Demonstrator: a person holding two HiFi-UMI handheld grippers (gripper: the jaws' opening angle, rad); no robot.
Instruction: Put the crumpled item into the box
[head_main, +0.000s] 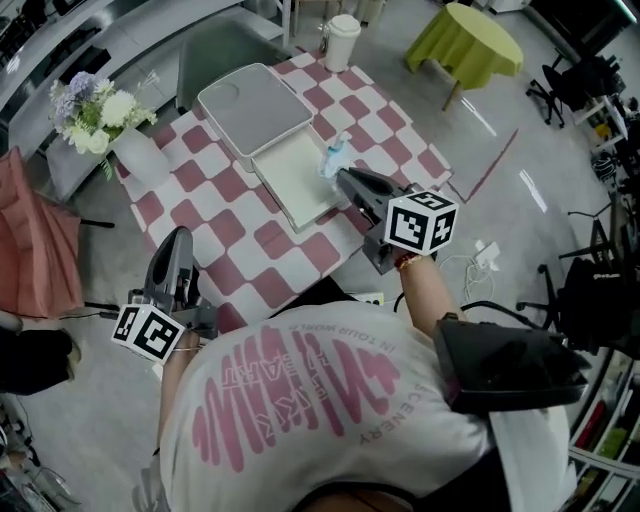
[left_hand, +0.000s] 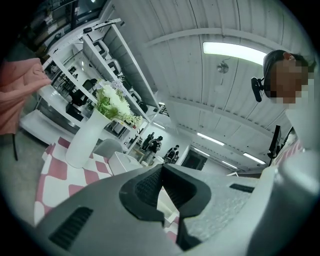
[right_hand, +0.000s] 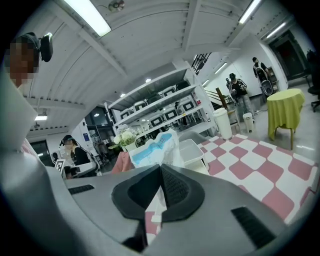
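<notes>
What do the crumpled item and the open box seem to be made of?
The crumpled item, pinched in the right gripper, looks like thin plastic film, white with blue print: it is creased and glossy. The box looks like rigid matte white plastic or coated board; its smooth flat walls leave that open.

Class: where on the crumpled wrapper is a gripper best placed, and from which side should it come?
Probably a lower fold, from the person's side. The crumpled wrapper stands up above the right gripper, which pinches its bottom edge. Its thin, loose folds fit between narrow jaws, and the box lies right beside it.
</notes>
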